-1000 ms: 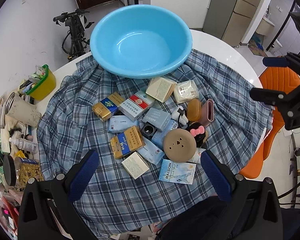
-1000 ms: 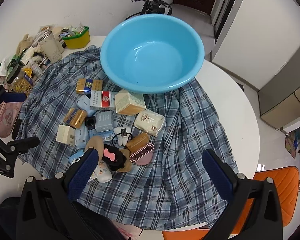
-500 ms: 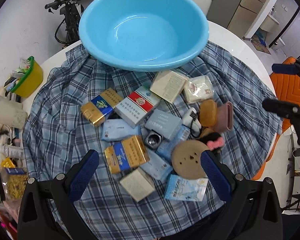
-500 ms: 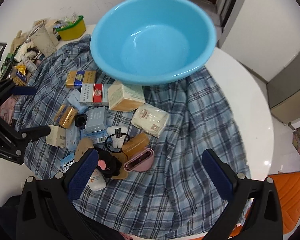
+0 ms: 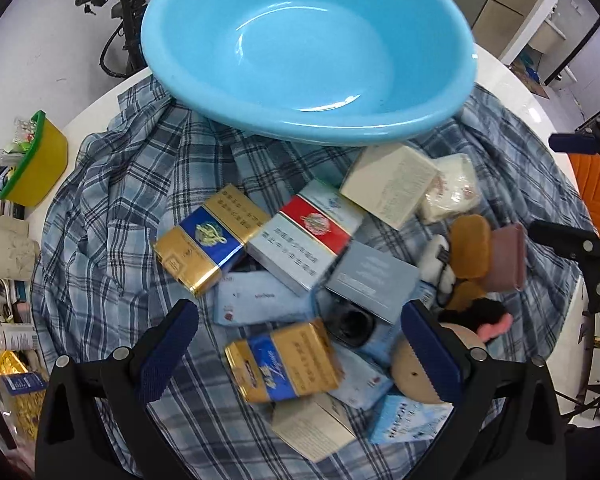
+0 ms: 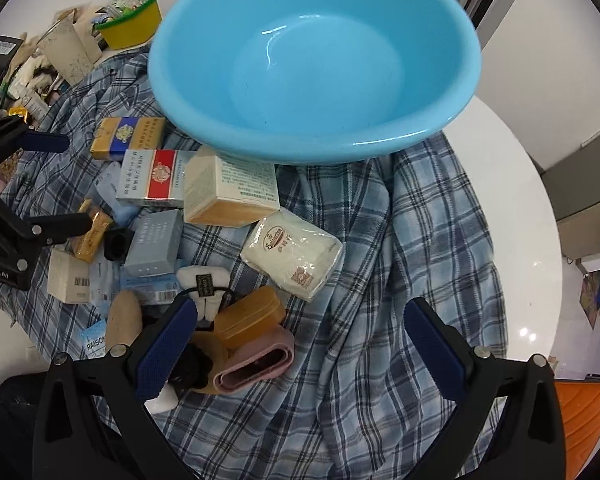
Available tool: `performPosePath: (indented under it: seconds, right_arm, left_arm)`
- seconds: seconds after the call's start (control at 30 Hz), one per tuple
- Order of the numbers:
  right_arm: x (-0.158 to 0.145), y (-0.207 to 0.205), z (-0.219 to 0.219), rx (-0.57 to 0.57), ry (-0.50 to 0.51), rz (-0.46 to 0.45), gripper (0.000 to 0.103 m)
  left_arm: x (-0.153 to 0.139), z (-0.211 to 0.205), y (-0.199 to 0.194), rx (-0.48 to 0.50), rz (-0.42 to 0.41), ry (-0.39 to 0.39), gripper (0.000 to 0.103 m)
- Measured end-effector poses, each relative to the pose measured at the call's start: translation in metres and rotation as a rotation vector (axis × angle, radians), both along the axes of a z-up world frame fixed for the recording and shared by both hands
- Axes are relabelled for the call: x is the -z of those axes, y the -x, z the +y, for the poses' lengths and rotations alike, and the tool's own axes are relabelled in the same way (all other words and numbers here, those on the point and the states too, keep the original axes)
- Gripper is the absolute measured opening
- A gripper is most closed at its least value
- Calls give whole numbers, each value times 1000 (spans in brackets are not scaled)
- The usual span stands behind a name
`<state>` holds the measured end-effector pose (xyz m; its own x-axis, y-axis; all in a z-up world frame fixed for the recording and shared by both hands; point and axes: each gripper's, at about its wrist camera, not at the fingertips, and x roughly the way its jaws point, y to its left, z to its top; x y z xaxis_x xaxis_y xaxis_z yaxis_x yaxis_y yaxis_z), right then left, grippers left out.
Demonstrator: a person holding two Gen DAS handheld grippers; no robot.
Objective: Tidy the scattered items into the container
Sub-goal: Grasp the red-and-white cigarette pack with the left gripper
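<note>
i've dropped both grippers closer to the pile; left gripper (image 5: 298, 354) over the gold-blue pack (image 5: 284, 360), jaws released, basin (image 5: 308, 52) empty.

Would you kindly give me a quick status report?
Both tools open, empty: left tool, right tool. Blue basin empty. Boxes piled on plaid cloth. Nothing blocking.

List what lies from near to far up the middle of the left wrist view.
Left gripper → gold and blue pack → pale blue packet → red and silver pack → blue basin.
</note>
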<state>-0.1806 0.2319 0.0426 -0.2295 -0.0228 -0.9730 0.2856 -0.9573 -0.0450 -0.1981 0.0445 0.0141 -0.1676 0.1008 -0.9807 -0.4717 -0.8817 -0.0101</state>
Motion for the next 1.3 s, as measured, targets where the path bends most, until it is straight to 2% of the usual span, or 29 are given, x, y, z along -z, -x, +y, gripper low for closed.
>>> performPosePath:
  seconds: [0.3, 0.47, 0.63, 1.0, 1.03, 1.07, 1.13, 1.3]
  right_arm:
    - [21, 17, -1, -10, -16, -7, 103]
    - [28, 19, -3, -28, 7, -19, 103]
    - [32, 14, -4, -46, 50, -58, 103]
    - [21, 5, 5, -77, 100, -28, 102]
    - [21, 5, 7, -79, 98, -26, 102]
    - [20, 5, 9, -79, 96, -23, 101]
    - [19, 8, 13, -71, 91, -18, 101]
    - [22, 15, 19, -43, 88, -26, 101]
  left_arm:
    - [23, 4, 13, 129, 12, 59, 103]
    - [31, 12, 15, 268, 37, 63, 103]
    - [38, 27, 17, 396, 24, 33, 103]
    - [63, 36, 40, 439, -6, 55, 103]
    - [65, 37, 40, 445, -9, 56, 100]
    - [68, 37, 41, 452, -14, 56, 94]
    - [71, 40, 42, 465, -14, 57, 91]
    - [70, 43, 47, 478, -21, 15, 73]
